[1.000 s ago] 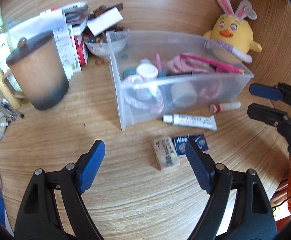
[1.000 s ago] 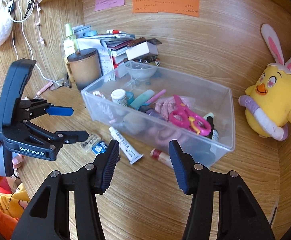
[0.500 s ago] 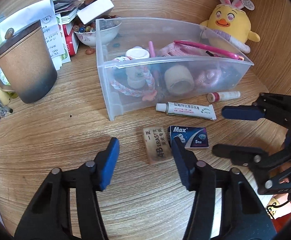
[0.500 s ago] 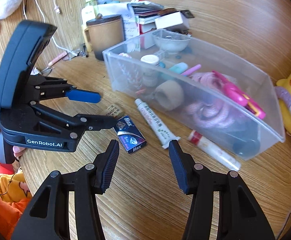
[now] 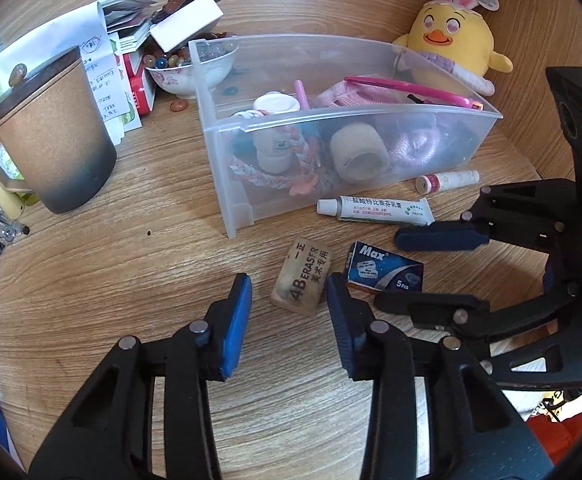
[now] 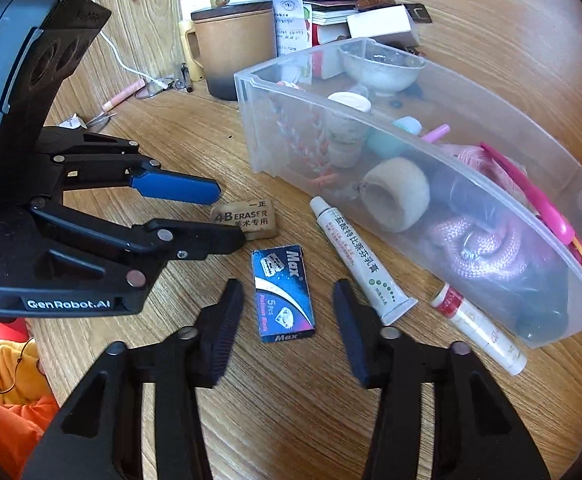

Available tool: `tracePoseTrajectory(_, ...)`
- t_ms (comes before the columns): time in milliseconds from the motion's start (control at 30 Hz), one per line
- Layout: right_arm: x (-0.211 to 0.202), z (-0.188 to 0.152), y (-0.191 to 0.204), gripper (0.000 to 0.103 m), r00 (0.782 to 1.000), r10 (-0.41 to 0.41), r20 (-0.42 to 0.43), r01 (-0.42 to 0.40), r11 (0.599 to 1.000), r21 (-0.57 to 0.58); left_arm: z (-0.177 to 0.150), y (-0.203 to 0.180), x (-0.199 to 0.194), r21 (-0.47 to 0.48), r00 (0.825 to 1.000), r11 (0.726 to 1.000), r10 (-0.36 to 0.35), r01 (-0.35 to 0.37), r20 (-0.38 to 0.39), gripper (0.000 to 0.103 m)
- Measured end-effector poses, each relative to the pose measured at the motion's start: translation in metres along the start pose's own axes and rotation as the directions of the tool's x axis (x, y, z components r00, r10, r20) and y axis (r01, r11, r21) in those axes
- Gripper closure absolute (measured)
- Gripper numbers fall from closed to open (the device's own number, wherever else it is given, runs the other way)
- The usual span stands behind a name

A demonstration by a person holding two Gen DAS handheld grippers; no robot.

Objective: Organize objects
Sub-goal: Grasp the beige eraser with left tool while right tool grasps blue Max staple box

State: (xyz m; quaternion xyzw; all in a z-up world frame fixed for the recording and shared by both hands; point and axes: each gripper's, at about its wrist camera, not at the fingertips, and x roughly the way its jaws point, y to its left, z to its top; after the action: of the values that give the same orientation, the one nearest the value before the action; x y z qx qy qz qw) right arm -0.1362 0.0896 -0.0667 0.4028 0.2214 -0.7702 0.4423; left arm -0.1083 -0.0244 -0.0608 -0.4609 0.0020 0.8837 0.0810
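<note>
A tan eraser (image 5: 303,276) marked 4B lies on the wooden desk between the pads of my left gripper (image 5: 288,290). Its jaws are closing, with a gap still showing on the left side. Just right of the eraser lies a blue Max blade box (image 6: 283,292), between the fingers of my right gripper (image 6: 287,292), whose jaws are also closing and stand clear of the box on both sides. In the right wrist view my left gripper (image 6: 231,216) straddles the eraser (image 6: 247,218). In the left wrist view my right gripper (image 5: 387,271) straddles the box (image 5: 385,272).
A clear plastic bin (image 5: 371,120) behind holds a tape roll, pink scissors, cord and small jars. A white ointment tube (image 5: 375,210) and a small stick tube (image 5: 447,180) lie in front of it. A brown lidded mug (image 5: 51,132), a bowl of beads (image 5: 179,72), papers and a yellow plush chick (image 5: 455,40) stand around.
My left jaws have narrowed around the eraser. My right gripper has come down and nearer over the blue box, and its jaws have narrowed as well.
</note>
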Motion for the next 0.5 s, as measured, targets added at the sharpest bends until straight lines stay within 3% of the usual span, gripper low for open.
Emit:
tracePoseTrajectory(100, -0.001, 0.0, -0.002, 0.078, 1.0, -0.003, 0.004, 0.002, 1.0, 0.021, 0.005, 0.001, 0.003, -0.015, 1.0, 1.0, -0.013, 0.013, -0.001, 0.065)
tracePoseTrajectory(233, -0.005, -0.004, -0.013, 0.078, 1.0, -0.015, 0.014, 0.013, 0.997, 0.078, 0.009, -0.001, 0.006, -0.01, 1.0, 1.0, -0.023, 0.023, 0.001, 0.065)
tracePoseTrajectory(367, -0.014, -0.008, -0.022, 0.078, 0.999, -0.017, 0.036, 0.012, 0.993, 0.118, 0.008, -0.005, 0.007, 0.002, 1.0, 1.0, 0.012, -0.012, 0.015, 0.079)
tracePoseTrajectory(500, -0.025, -0.012, -0.029, 0.078, 0.997, -0.036, 0.073, 0.025, 0.988, 0.155, 0.008, -0.003, 0.001, -0.013, 0.999, 1.0, 0.016, -0.016, 0.038, 0.08)
